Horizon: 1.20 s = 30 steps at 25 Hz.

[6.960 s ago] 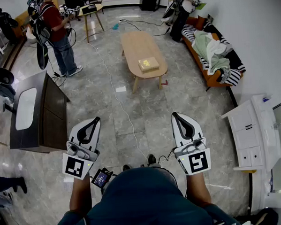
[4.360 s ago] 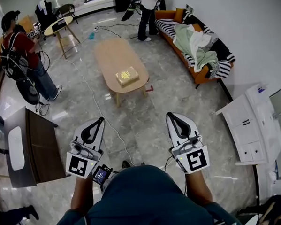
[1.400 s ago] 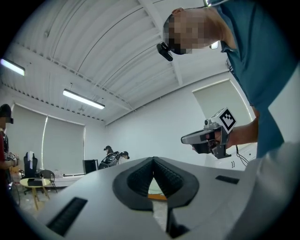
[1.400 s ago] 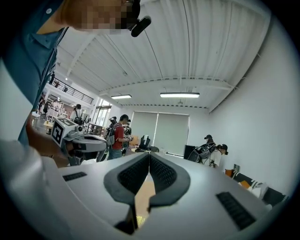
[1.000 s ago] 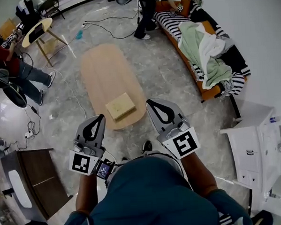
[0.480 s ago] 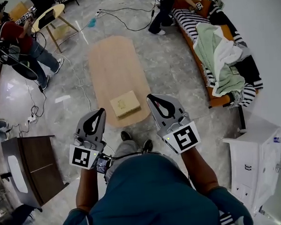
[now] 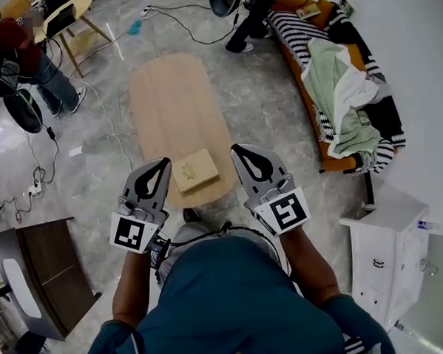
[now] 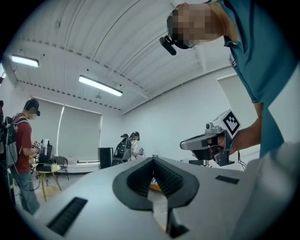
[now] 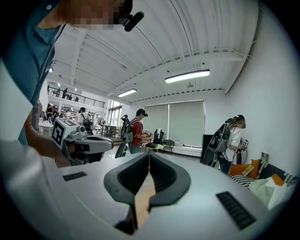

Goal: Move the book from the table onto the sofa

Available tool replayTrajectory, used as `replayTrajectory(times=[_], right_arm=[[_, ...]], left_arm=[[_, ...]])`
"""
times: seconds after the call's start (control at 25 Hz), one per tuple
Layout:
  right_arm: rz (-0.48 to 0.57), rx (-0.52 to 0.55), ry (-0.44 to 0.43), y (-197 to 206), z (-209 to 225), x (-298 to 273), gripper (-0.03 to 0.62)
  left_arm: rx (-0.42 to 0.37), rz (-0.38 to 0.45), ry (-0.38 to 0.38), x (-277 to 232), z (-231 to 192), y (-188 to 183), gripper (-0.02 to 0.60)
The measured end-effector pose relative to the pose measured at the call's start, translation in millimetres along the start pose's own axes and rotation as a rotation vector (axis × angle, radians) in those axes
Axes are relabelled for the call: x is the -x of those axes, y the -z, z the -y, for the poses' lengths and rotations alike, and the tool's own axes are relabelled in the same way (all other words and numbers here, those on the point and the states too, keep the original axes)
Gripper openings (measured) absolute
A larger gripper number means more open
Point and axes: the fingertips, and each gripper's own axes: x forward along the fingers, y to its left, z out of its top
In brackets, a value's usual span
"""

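Note:
The book (image 7: pixel 195 170), tan with a yellow-green print, lies flat at the near end of the oval wooden table (image 7: pixel 171 94). My left gripper (image 7: pixel 164 162) hangs just left of the book with its jaws shut and empty. To the book's right my right gripper (image 7: pixel 238 147) is held level, also shut with nothing in it. The orange sofa (image 7: pixel 331 141), heaped with striped cushions and a green and white cloth (image 7: pixel 340 85), stands along the right wall. In the left gripper view the shut left gripper (image 8: pixel 152 159) points across the room past the right gripper (image 8: pixel 206 140). The book is hidden in both gripper views.
A person in a red shirt (image 7: pixel 11 47) stands at the far left beside a small round table (image 7: pixel 68 14). Another person (image 7: pixel 246 12) stands by the sofa's far end. A dark cabinet (image 7: pixel 34 267) is at my left, a white cabinet (image 7: pixel 381 249) at my right. Cables (image 7: pixel 107 119) run over the floor.
I have walked up to the table's near end. Both grippers have come forward and a little lower and now flank the book. Their jaws stay shut.

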Motion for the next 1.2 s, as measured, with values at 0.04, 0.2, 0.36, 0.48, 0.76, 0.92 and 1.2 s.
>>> replayTrajectory(times=[0.04, 0.2, 0.36, 0.48, 0.76, 0.92, 1.2], right_arm=[[-0.001, -0.001, 0.004, 2.7, 1.4, -9.3, 0.015], [-0.019, -0.028, 0.013, 22.3, 6.8, -43.2, 0.015], [-0.074, -0.074, -0.007, 53.8, 14.7, -72.9, 0.015], [-0.092, -0.098, -0.030, 84.6, 28.6, -95.8, 0.015], [-0.218, -0.140, -0.161, 185.0, 40.2, -155.4, 0.015], [-0.355, -0.171, -0.228, 260.8, 38.4, -185.9, 0.018], [-0.552, -0.235, -0.291, 381.4, 27.8, -211.1, 0.094]], left_arm=[[0.010, -0.003, 0.005, -3.8, -8.1, 4.4, 0.005], [0.025, -0.047, 0.031, -21.7, -33.3, 32.1, 0.005], [0.078, -0.105, 0.016, -36.9, -48.6, 68.4, 0.005], [0.100, -0.164, -0.002, -52.1, -60.6, 99.8, 0.006], [0.215, -0.262, -0.118, -84.0, -95.5, 186.7, 0.007], [0.299, -0.373, -0.170, -92.7, -114.1, 261.6, 0.040], [0.435, -0.553, -0.250, -85.4, -121.1, 389.0, 0.114]])
